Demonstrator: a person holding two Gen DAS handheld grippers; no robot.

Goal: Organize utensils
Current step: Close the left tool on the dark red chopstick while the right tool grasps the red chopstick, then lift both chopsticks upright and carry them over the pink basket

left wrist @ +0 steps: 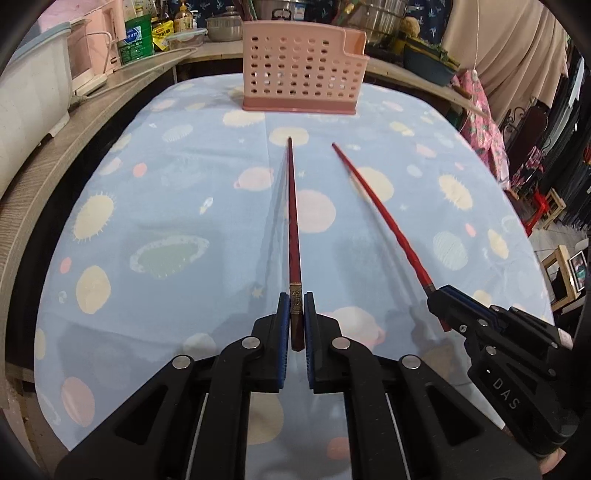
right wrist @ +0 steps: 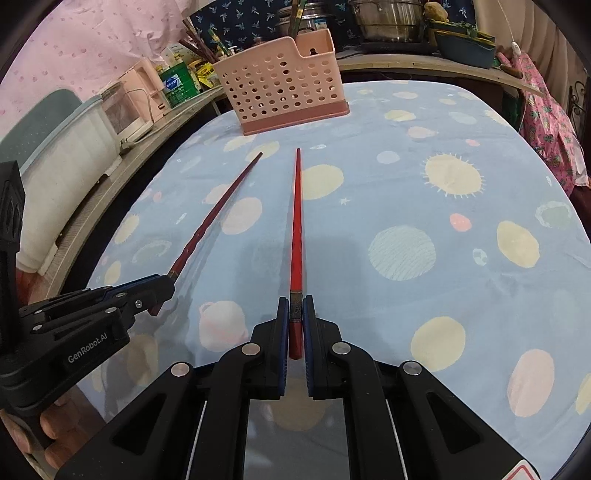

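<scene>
My left gripper (left wrist: 296, 301) is shut on the thick end of a dark red chopstick (left wrist: 293, 218), held above the table and pointing at the pink perforated utensil holder (left wrist: 301, 70). My right gripper (right wrist: 296, 304) is shut on the thick end of a bright red chopstick (right wrist: 296, 221), also pointing toward the holder (right wrist: 280, 88). The right gripper (left wrist: 437, 295) and its chopstick (left wrist: 376, 206) show at the right of the left wrist view. The left gripper (right wrist: 162, 286) and its chopstick (right wrist: 218, 210) show at the left of the right wrist view. The holder stands upright at the table's far edge.
The table carries a light blue cloth with planet prints (left wrist: 166, 221). A wooden counter (left wrist: 44, 155) on the left holds a white appliance (left wrist: 26, 92), bottles and jars. Pots (right wrist: 388, 18) and a dark basin (right wrist: 465, 48) stand behind the holder. Hanging clothes (left wrist: 480, 122) are at the right.
</scene>
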